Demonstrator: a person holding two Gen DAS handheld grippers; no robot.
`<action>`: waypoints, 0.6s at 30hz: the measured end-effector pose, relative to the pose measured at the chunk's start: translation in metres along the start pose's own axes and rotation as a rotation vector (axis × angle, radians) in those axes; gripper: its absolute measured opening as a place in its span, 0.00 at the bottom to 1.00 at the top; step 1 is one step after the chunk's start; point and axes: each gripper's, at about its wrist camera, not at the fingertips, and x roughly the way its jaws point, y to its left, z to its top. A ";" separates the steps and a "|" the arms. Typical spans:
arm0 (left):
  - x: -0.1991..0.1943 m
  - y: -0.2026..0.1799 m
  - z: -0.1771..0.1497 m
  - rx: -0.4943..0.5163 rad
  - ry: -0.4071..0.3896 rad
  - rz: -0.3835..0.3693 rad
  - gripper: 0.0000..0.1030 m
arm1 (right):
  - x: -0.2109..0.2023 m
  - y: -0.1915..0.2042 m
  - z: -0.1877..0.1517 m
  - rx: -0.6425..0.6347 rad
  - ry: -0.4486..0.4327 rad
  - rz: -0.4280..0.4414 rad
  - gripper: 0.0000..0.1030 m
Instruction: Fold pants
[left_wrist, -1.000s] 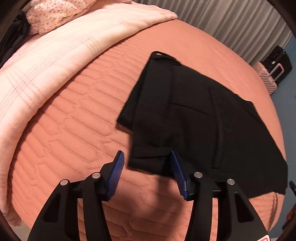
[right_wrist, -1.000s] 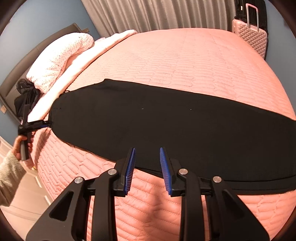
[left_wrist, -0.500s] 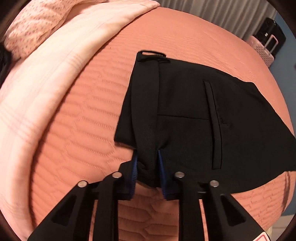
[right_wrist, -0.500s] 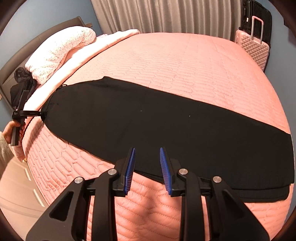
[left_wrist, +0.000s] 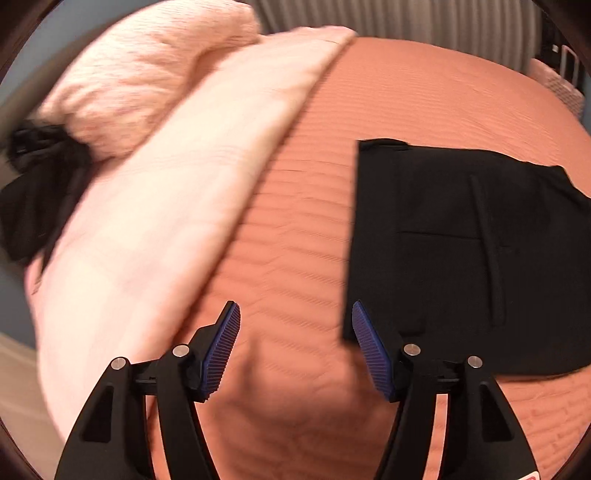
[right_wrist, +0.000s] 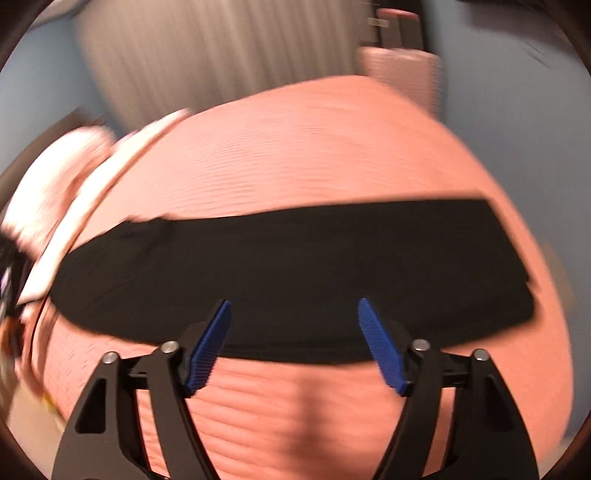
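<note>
Left wrist view: the left gripper (left_wrist: 295, 314), jaws released and just opened with only bedspread between them, hangs over the salmon quilted bed (left_wrist: 424, 92). The black pants (left_wrist: 461, 240) lie flat at three o'clock, their near corner just beside the right-hand pad. A pale pink blanket (left_wrist: 166, 221) runs toward ten o'clock.

Right wrist view, blurred: the right gripper (right_wrist: 293, 310), jaws freshly spread and empty, fronts the pants (right_wrist: 295, 258), a band across the bed (right_wrist: 314, 147) from nine to three o'clock.

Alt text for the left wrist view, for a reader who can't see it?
Open left gripper, nothing between its blue pads, hovers above a salmon quilted bed; black pants lie flat at right, waistband end nearest. A pale pink blanket is at left. The image is motion-blurred.
</note>
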 end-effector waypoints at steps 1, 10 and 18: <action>-0.008 0.004 -0.005 -0.028 -0.011 0.017 0.60 | -0.002 -0.031 -0.005 0.077 0.005 -0.026 0.73; -0.111 -0.096 -0.014 0.003 -0.225 0.072 0.70 | 0.039 -0.146 -0.032 0.511 -0.003 0.068 0.76; -0.141 -0.244 -0.001 0.035 -0.241 -0.226 0.73 | 0.074 -0.149 -0.016 0.564 -0.168 0.180 0.76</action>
